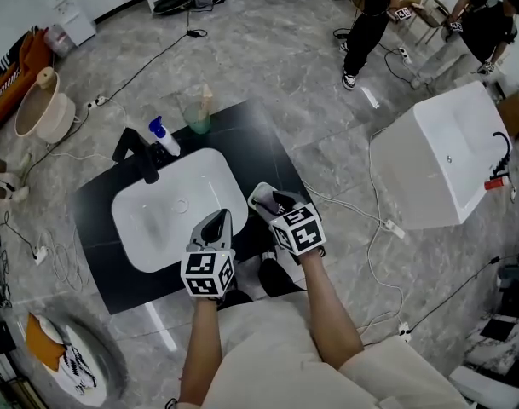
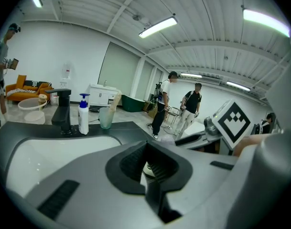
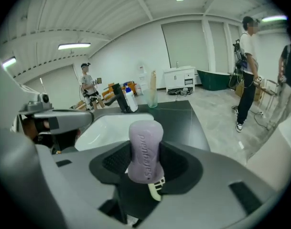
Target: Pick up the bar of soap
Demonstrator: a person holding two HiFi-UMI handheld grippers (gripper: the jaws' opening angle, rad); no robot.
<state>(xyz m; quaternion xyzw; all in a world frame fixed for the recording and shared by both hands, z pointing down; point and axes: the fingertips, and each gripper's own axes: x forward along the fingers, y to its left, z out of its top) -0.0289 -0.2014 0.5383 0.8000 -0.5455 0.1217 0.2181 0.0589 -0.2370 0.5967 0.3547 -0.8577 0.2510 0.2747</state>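
The bar of soap (image 3: 145, 149) is pale purple with raised lettering. It stands upright between the jaws of my right gripper (image 3: 146, 168), which is shut on it. In the head view the right gripper (image 1: 266, 199) hovers over the black countertop (image 1: 250, 139), just right of the white sink basin (image 1: 178, 216). My left gripper (image 1: 215, 225) is at the basin's front rim, beside the right one. In the left gripper view its jaws (image 2: 147, 165) are shut with nothing between them.
A black faucet (image 1: 140, 156), a white pump bottle with a blue top (image 1: 165, 137) and a green cup (image 1: 198, 116) stand behind the basin. A white bathtub (image 1: 446, 164) is to the right. Cables run across the floor, and people stand at the back.
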